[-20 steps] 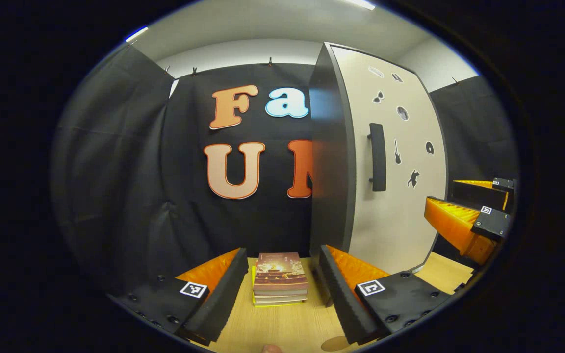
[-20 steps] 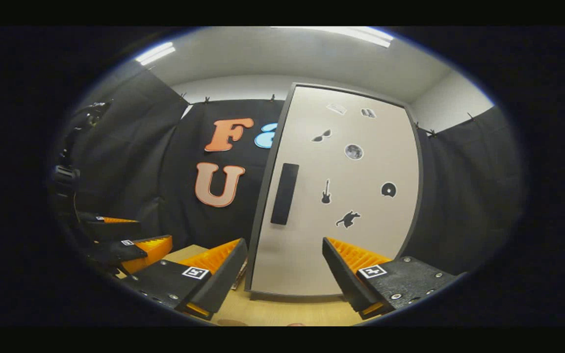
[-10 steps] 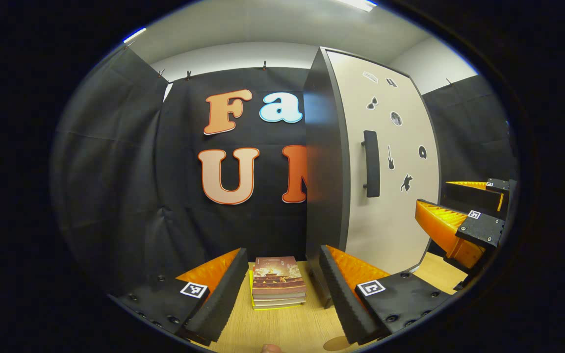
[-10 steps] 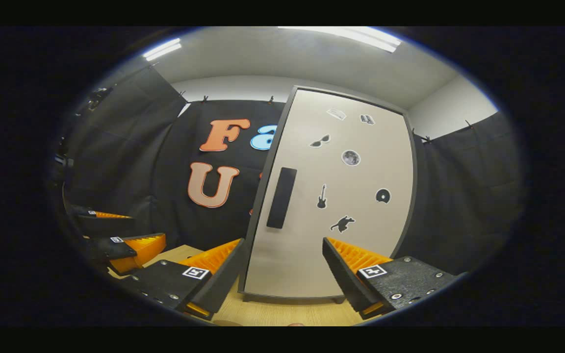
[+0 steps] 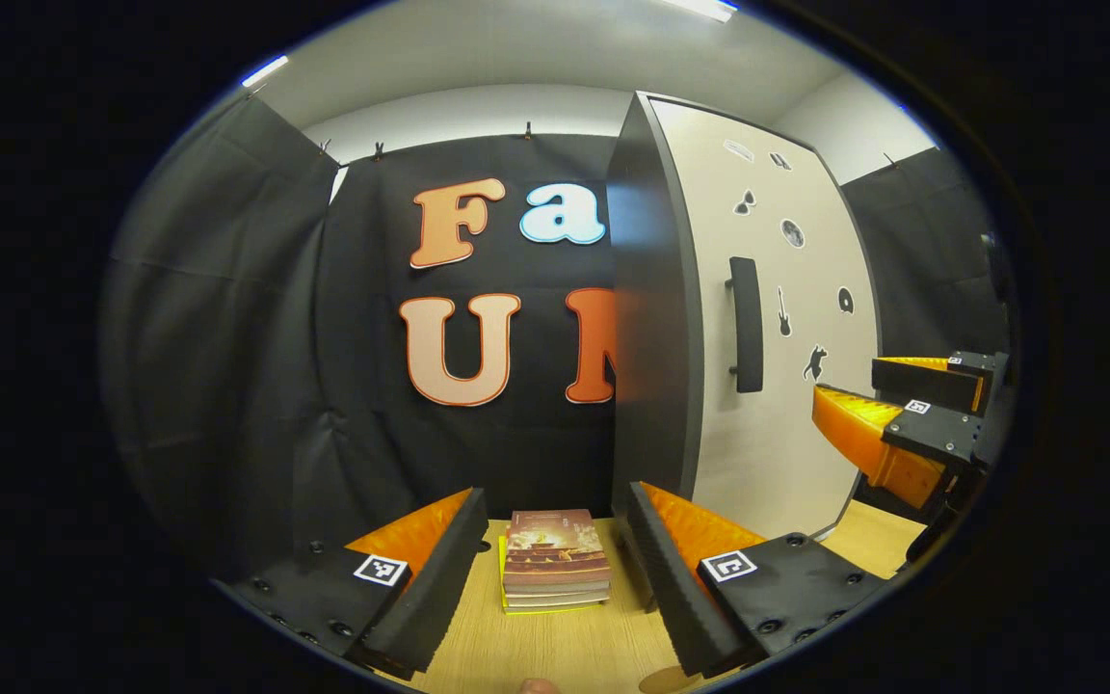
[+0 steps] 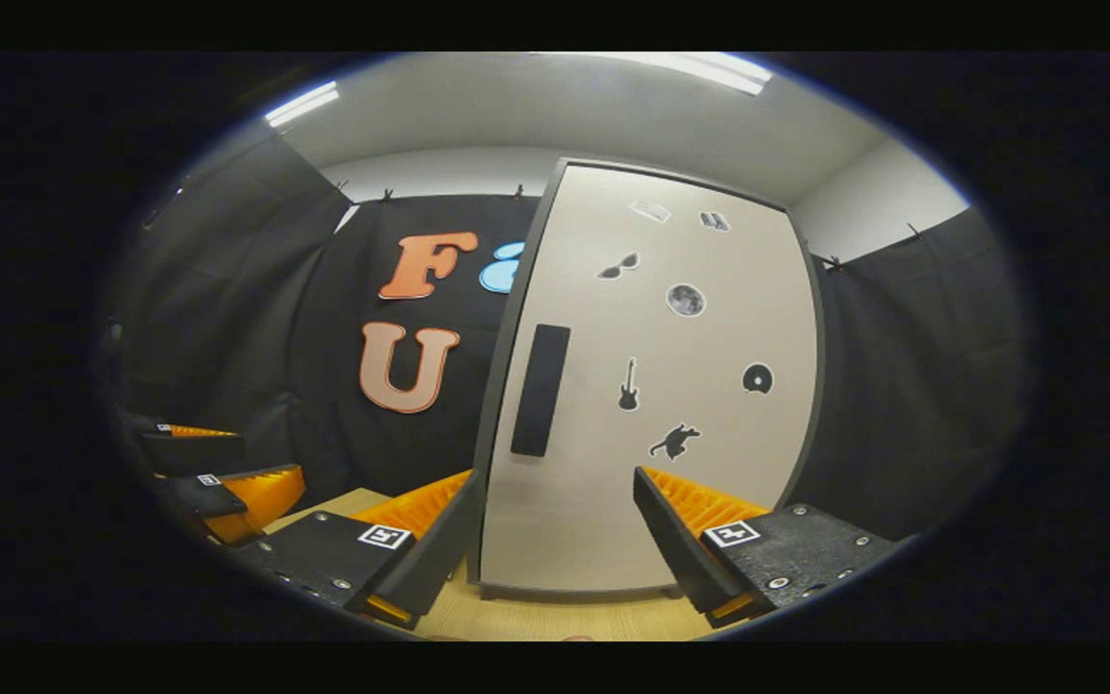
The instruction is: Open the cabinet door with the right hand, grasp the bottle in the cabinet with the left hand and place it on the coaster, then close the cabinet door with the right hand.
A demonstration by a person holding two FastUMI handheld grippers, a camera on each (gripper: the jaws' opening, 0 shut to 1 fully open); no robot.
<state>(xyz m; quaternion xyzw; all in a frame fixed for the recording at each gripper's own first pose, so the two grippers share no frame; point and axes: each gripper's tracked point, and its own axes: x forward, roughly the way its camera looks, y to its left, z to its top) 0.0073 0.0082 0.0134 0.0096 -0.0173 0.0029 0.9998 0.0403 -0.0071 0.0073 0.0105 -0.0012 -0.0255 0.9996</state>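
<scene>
We hold the left gripper [image 5: 547, 540] with its fingers spread wide and nothing between them; a small stack of paperback books [image 5: 555, 559] lies on the light wooden desk [image 5: 555, 651] just ahead of the gap, untouched. Our right gripper [image 6: 555, 520] is spread as wide and also holds nothing, its fingers framing the lower part of the tall cabinet's pale beige door [image 6: 651, 386]. That door is shut (its dark vertical bar handle [image 6: 539, 389] sits near the left edge, and small dark stickers dot the panel), so whatever stands inside is hidden from us. In the left gripper view the cabinet's dark side panel [image 5: 647, 318] faces us. Black cloth walls the booth.
</scene>
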